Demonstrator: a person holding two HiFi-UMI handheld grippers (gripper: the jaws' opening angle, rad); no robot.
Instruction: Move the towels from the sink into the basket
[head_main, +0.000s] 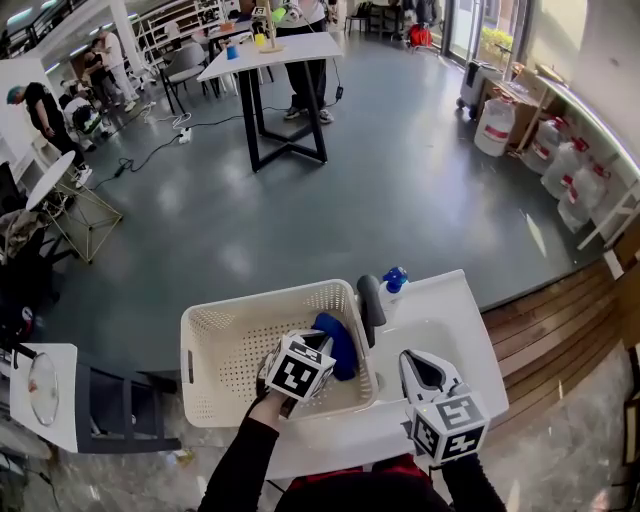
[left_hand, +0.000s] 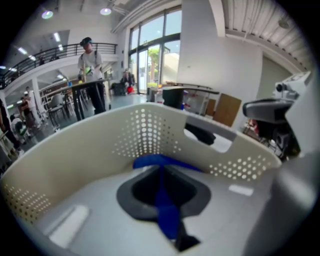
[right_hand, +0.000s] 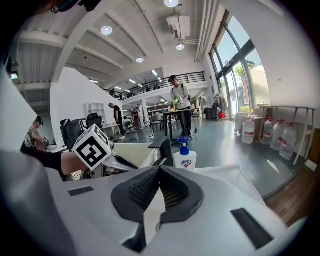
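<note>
A white perforated basket (head_main: 200, 322) stands left of the white sink (head_main: 447, 335). My left gripper (head_main: 318, 352) reaches down into the basket's right end, shut on a blue towel (head_main: 341, 343). In the left gripper view the towel (left_hand: 165, 212) runs as a narrow strip between the closed jaws of that gripper (left_hand: 161, 168) and bunches against the basket wall (left_hand: 75, 155). My right gripper (head_main: 413, 360) hovers over the sink, shut, with nothing between its jaws (right_hand: 159, 169). No other towel shows in the sink.
A black faucet (head_main: 370, 305) and a blue-capped soap bottle (head_main: 393, 281) (right_hand: 184, 158) stand at the sink's far edge. A low white side table (head_main: 40, 395) sits at the left. Far off are a black-legged table (head_main: 275, 55), people, and water jugs (head_main: 565, 170).
</note>
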